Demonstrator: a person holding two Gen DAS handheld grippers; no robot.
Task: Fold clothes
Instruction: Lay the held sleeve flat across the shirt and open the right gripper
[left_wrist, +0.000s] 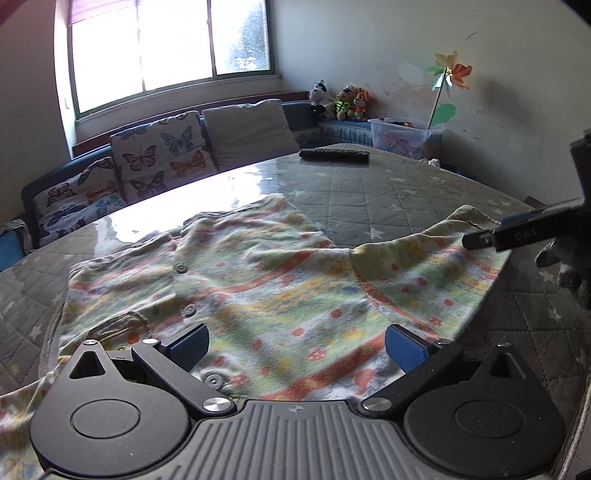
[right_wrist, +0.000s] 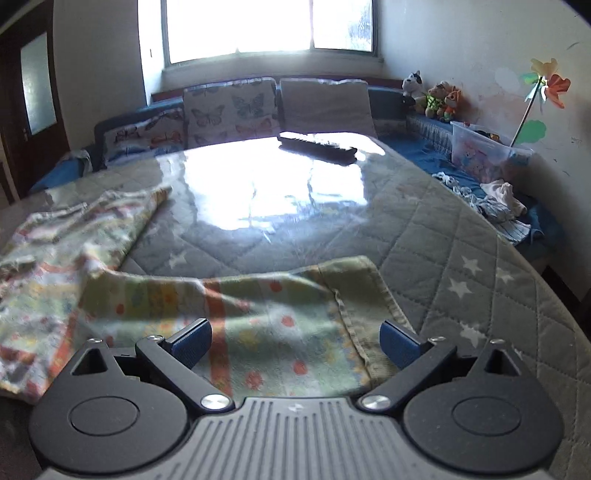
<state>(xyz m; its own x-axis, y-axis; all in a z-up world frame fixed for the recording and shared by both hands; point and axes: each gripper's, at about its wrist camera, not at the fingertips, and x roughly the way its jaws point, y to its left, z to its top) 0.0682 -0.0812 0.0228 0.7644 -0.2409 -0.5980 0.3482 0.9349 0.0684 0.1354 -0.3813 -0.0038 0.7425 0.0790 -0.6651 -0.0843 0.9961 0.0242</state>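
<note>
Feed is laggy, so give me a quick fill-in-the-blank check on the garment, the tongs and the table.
Both the left tongs and right tongs are ____.
The flowered garment lies on the quilted ____.
The black remote lies toward the table's ____ edge.
The right tongs hover over the garment's ____.

Missing: open; table; far; sleeve

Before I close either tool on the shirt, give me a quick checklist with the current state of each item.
1. Left tool open: ok, the pads stand wide apart.
2. Right tool open: ok, nothing between the pads.
3. Shirt spread on the table: ok, though wrinkled.
4. Sleeve under the right tool: ok, its cuff edge lies between the pads.
5. Remote control clear of the shirt: ok, it lies at the far end.
6. Pads touching fabric: cannot tell.
</note>
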